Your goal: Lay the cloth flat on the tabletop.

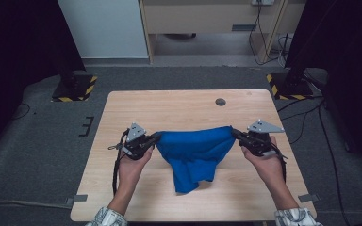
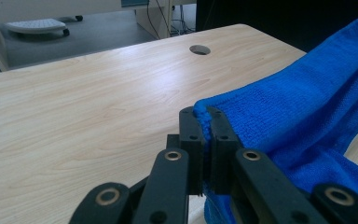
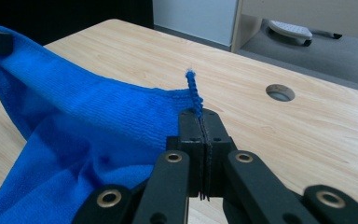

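Blue cloth [image 1: 193,153] stretched between raised left gripper [image 1: 154,138] and right gripper [image 1: 235,133], fingers clamped on corners.

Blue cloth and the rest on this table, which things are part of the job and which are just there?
In the job:
blue cloth
left gripper, shut on one corner
right gripper, shut on the other corner

Just there:
table
cable hole

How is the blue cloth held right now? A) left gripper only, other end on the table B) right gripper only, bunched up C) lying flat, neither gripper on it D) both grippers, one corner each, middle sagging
D: the left gripper and the right gripper are each shut on a corner of the blue cloth, which sags between them over the table.
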